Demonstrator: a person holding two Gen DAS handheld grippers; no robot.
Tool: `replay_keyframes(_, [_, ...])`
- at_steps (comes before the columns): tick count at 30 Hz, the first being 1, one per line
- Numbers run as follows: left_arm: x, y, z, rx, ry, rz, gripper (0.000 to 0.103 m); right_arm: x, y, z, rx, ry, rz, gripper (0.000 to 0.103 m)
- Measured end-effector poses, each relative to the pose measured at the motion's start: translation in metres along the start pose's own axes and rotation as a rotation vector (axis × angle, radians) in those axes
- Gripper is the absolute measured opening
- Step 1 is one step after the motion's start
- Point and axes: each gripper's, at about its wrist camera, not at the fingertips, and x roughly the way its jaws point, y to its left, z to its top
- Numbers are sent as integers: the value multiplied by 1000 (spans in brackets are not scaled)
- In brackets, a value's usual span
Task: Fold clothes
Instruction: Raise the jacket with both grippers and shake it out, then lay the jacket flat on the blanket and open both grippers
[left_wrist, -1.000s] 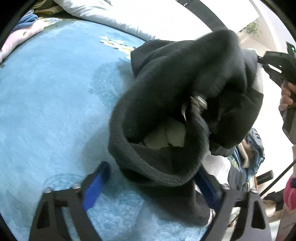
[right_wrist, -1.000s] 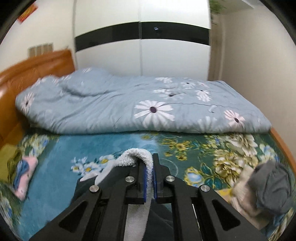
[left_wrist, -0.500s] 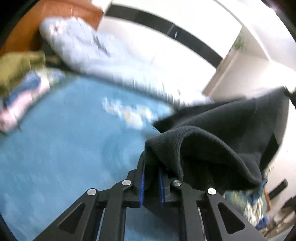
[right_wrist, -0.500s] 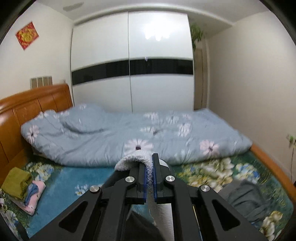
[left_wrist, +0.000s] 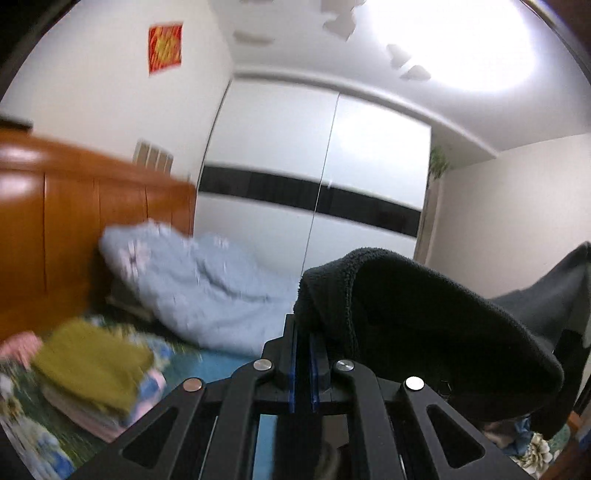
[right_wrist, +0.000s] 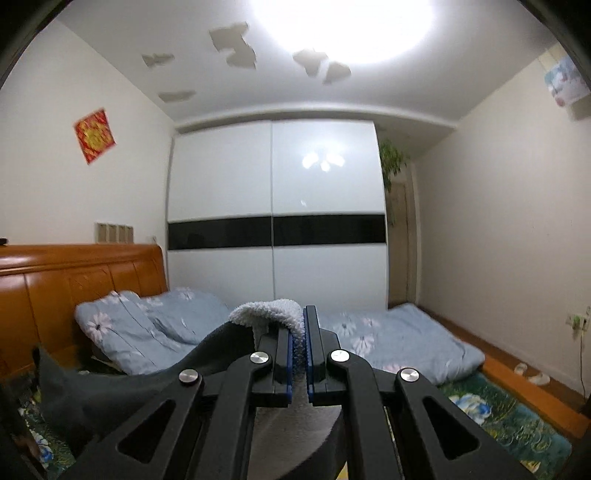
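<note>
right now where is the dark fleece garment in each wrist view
Left wrist: dark fleece garment right of centre, pinched by the left gripper.
Right wrist: it sags lower left, its white lining clamped in the right gripper.
Shared landmark: black-banded wardrobe.

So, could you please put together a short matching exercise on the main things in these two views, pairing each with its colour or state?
Things:
1. dark fleece garment
2. quilt
3. headboard
4. folded clothes

Descriptions:
A. orange-brown wood, at the left of the bed
B. stacked by the headboard, olive piece on top
C. light blue with white flowers, bunched along the bed's far side
D. lifted off the bed, pinched by both the left gripper and the right gripper

Pairs: 1-D, 2-C, 3-A, 4-B
</note>
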Motion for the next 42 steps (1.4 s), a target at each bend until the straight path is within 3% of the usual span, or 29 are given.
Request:
replay_keyframes(5, [-32, 6, 33, 83, -71, 9, 6, -33, -1, 7, -16, -34, 28, 5])
replay_keyframes(9, [-45, 10, 52, 143, -101, 16, 6, -3, -5, -10, 5, 56, 21, 5])
replay_keyframes(16, [119, 3, -25, 171, 196, 35, 6, 118, -27, -97, 11, 354, -78, 5])
replay_keyframes(22, [273, -7, -119, 200, 463, 61, 6, 226, -69, -212, 94, 623, -157, 5])
replay_keyframes(25, [327, -18, -158, 234, 548, 70, 6, 265, -84, -264, 111, 716, -191, 5])
replay_keyframes(29, [369, -33, -179, 290, 589, 85, 6, 307, -100, -304, 127, 771, -232, 5])
replay_keyframes(33, [411, -30, -194, 244, 656, 78, 6, 348, -105, -326, 104, 811, -272, 5])
replay_keyframes(37, [455, -30, -223, 263, 747, 86, 6, 388, -109, -361, 103, 893, -307, 5])
replay_keyframes(42, [480, -25, -256, 248, 835, 74, 7, 412, -110, -398, 91, 960, -319, 5])
